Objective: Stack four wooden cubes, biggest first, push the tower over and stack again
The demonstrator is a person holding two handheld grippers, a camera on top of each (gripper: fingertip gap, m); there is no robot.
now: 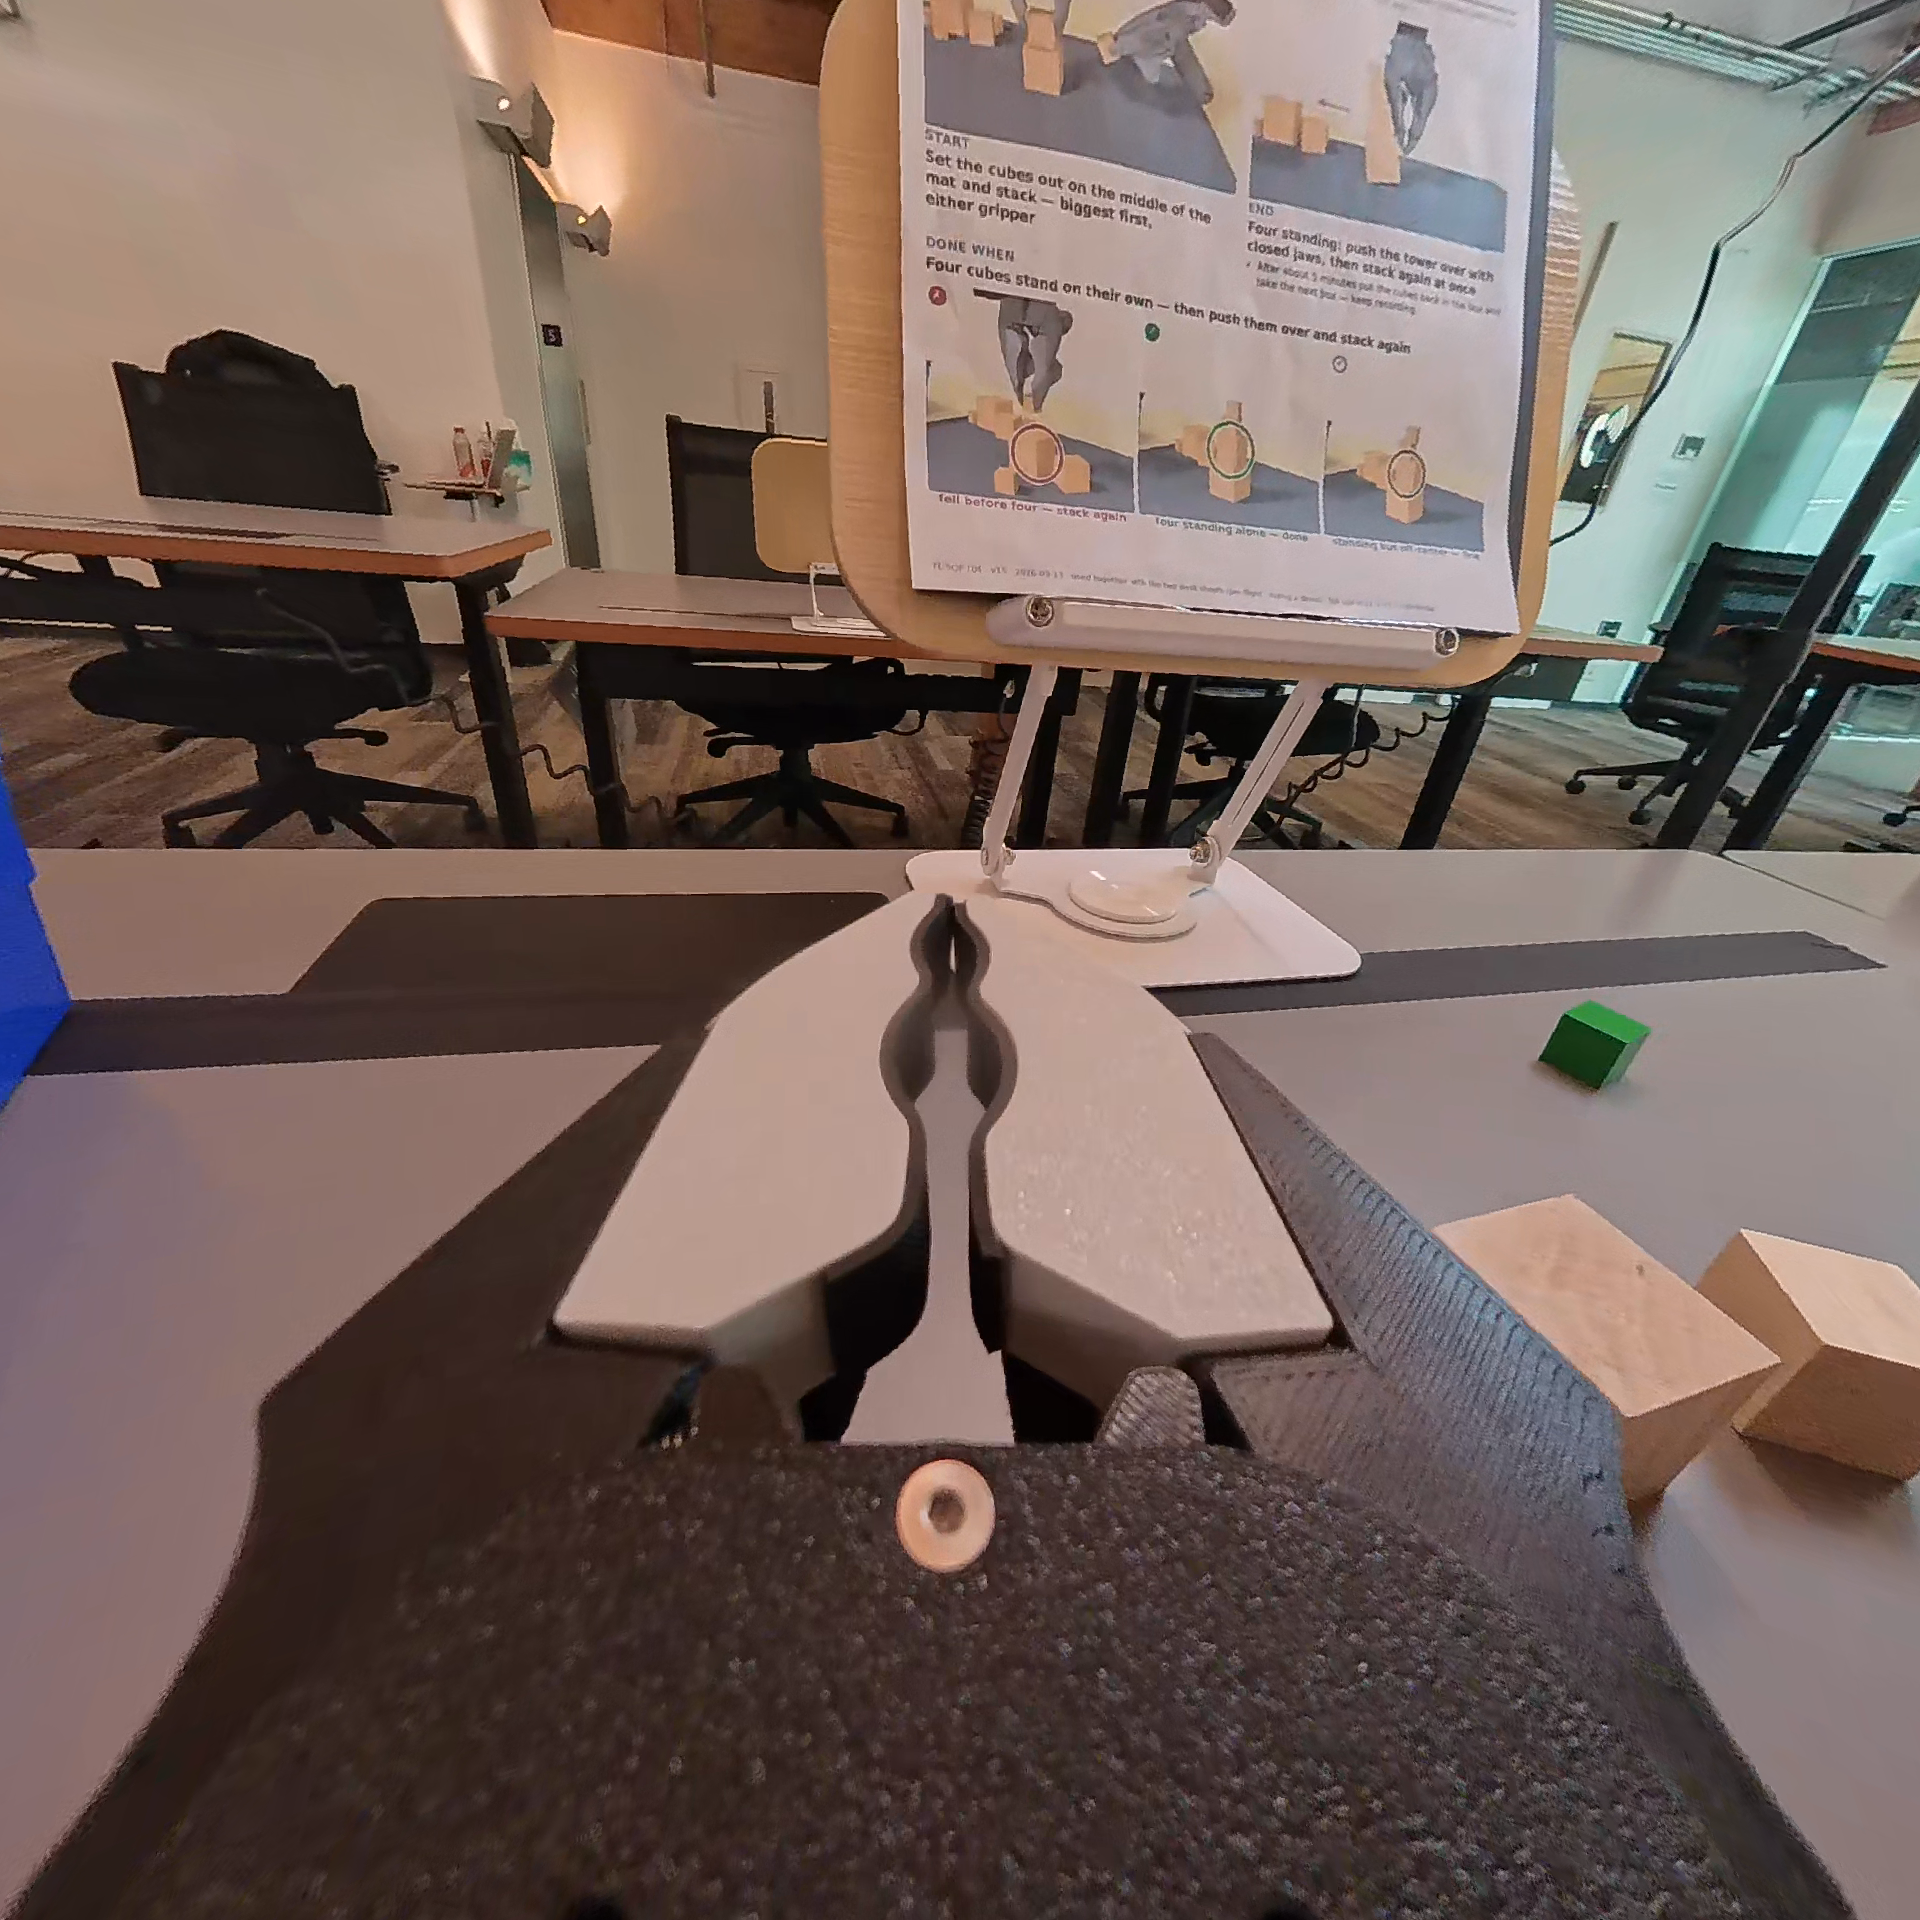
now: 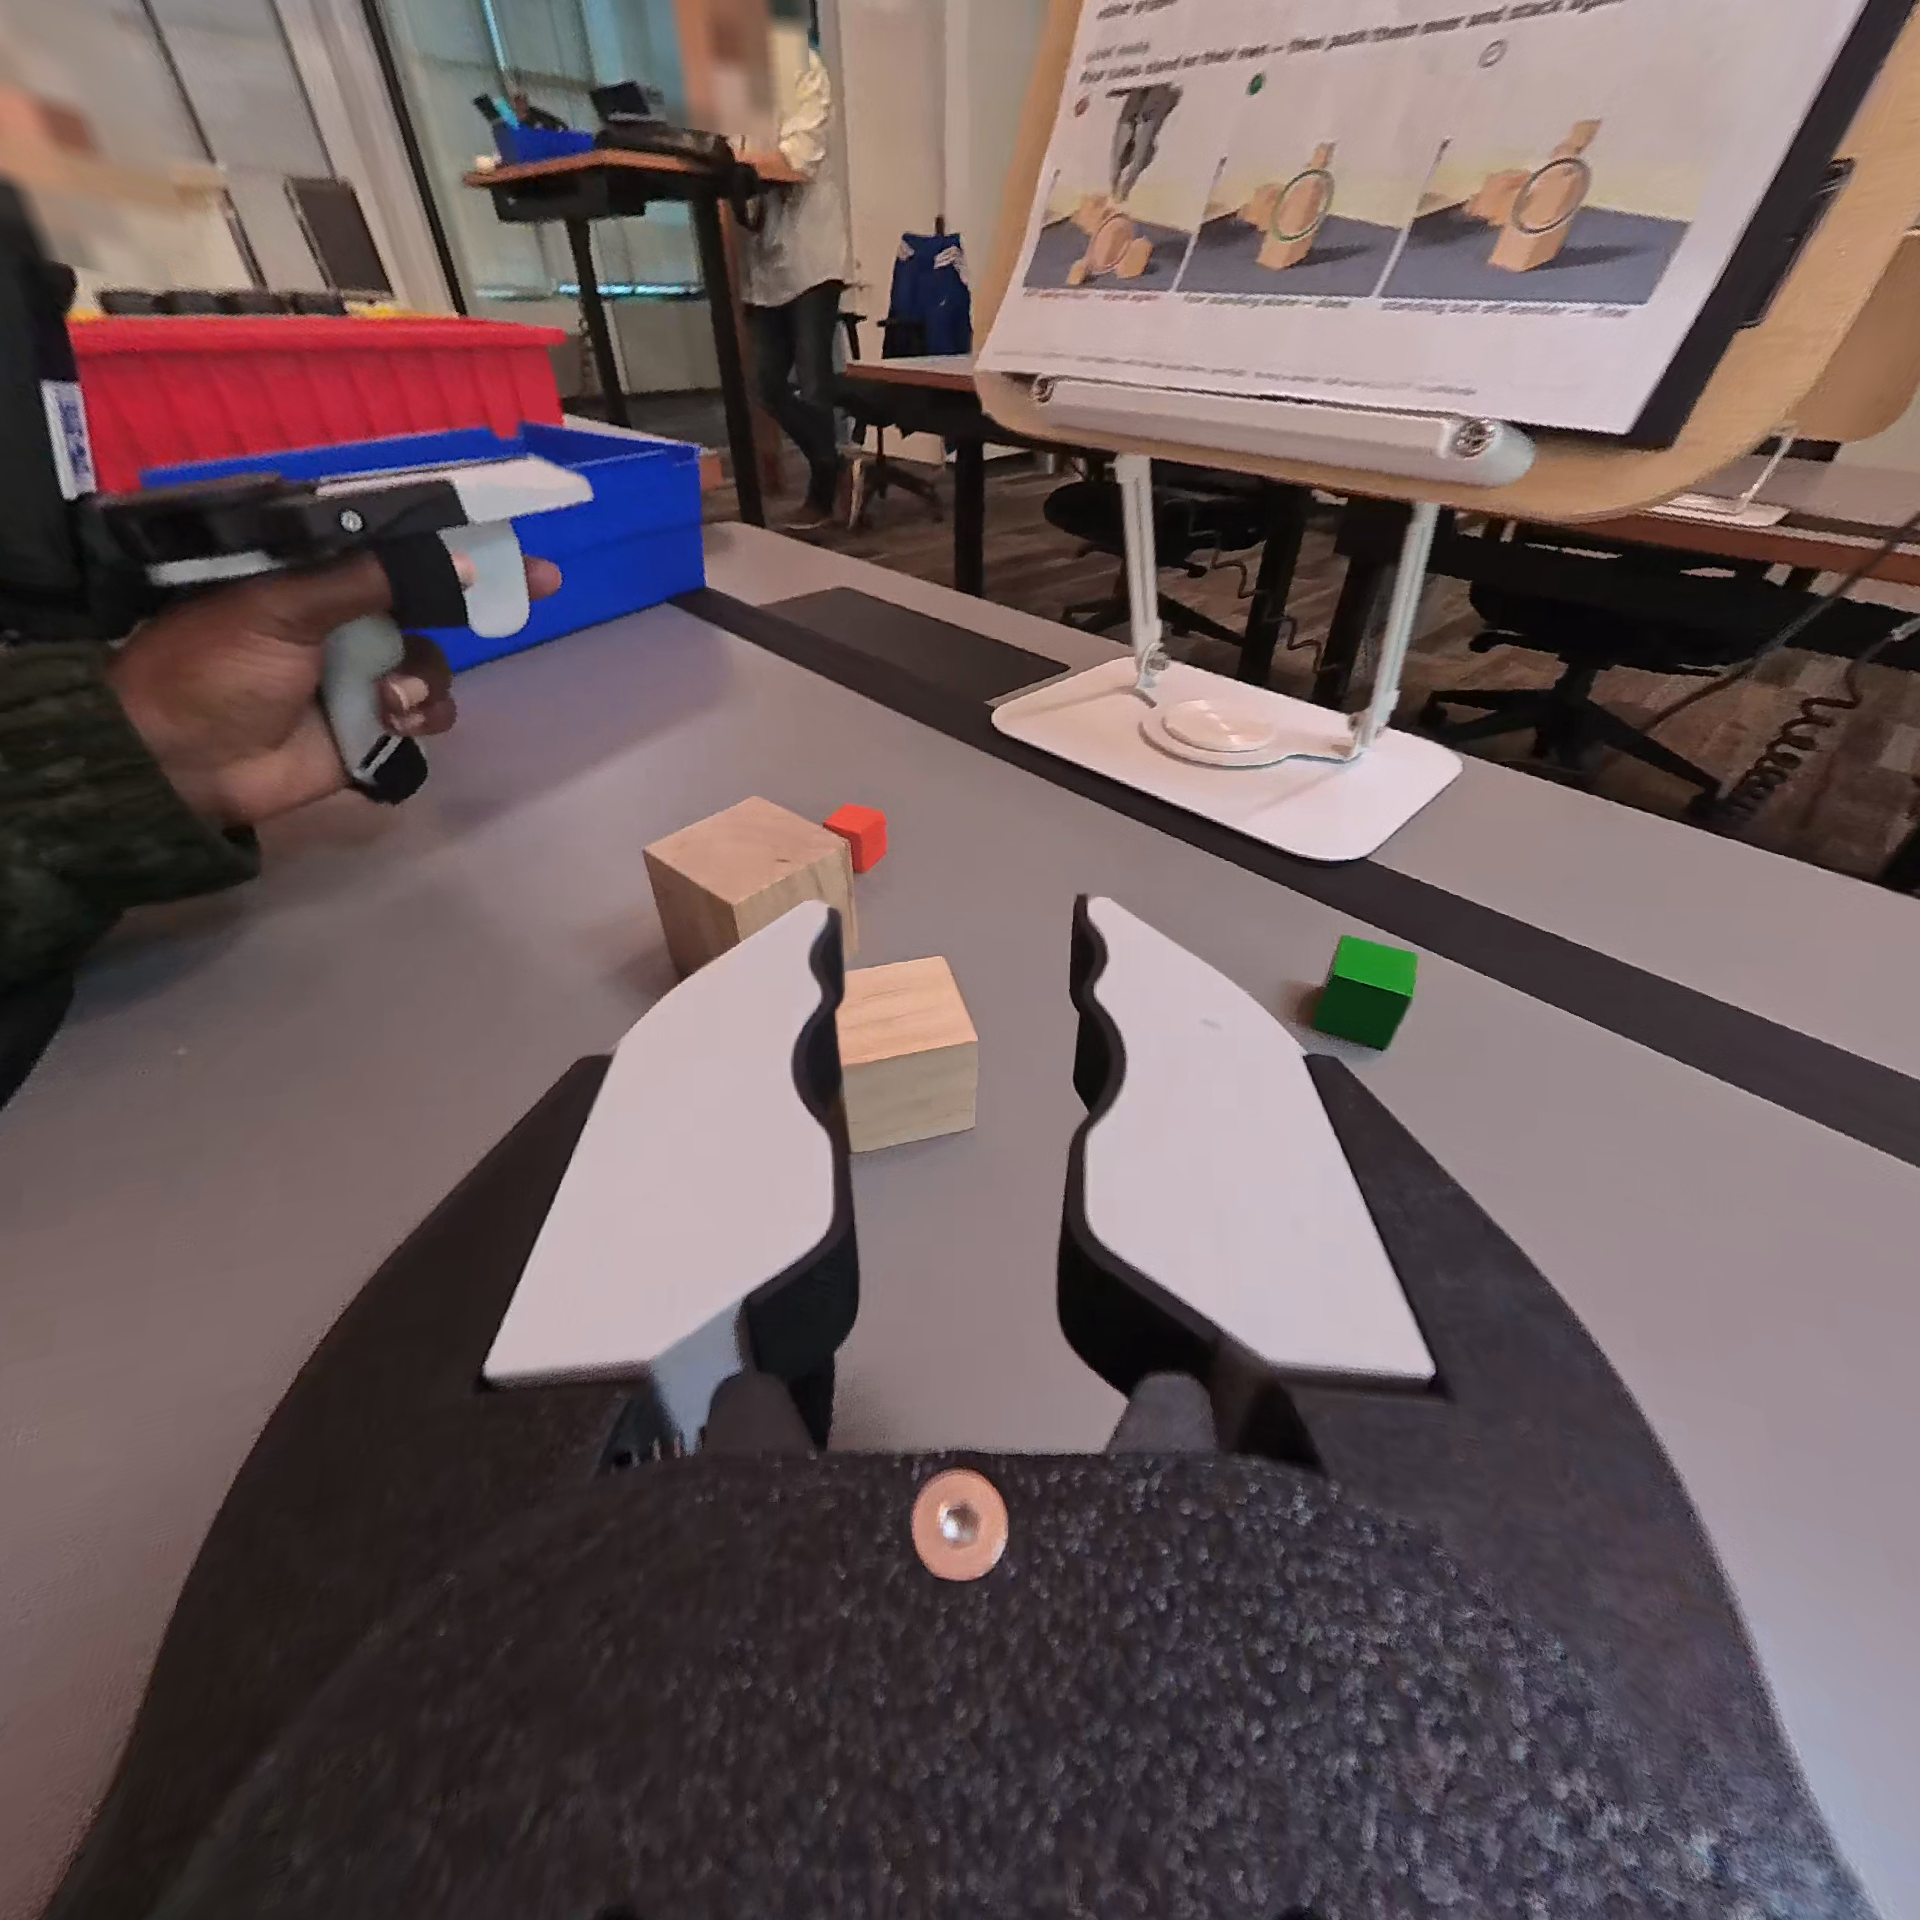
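Note:
My right gripper [image 2: 954, 914] is open above the grey mat. A smaller wooden cube [image 2: 906, 1051] stands on the mat below and between its fingers, close to the left one, with a clear gap to the right one; no pad presses on it. A larger wooden cube [image 2: 743, 883] sits behind it, with a small red cube [image 2: 858, 834] at its far corner. A small green cube [image 2: 1365, 989] lies to the right. My left gripper [image 1: 953, 914] is shut with nothing between its tips; it also shows held in a hand in the right wrist view [image 2: 488, 520]. Two wooden cubes [image 1: 1605, 1325] [image 1: 1829, 1351] lie to its right, and the green cube [image 1: 1593, 1042] farther off.
A white stand [image 2: 1236, 758] holding a board with a printed sheet [image 2: 1382, 208] stands at the table's far edge. A blue bin [image 2: 613, 520] and a red bin [image 2: 301, 384] are at the left. A person stands in the background among desks and chairs. The gap from one gripper's tips to the other's is roughly 30 cm.

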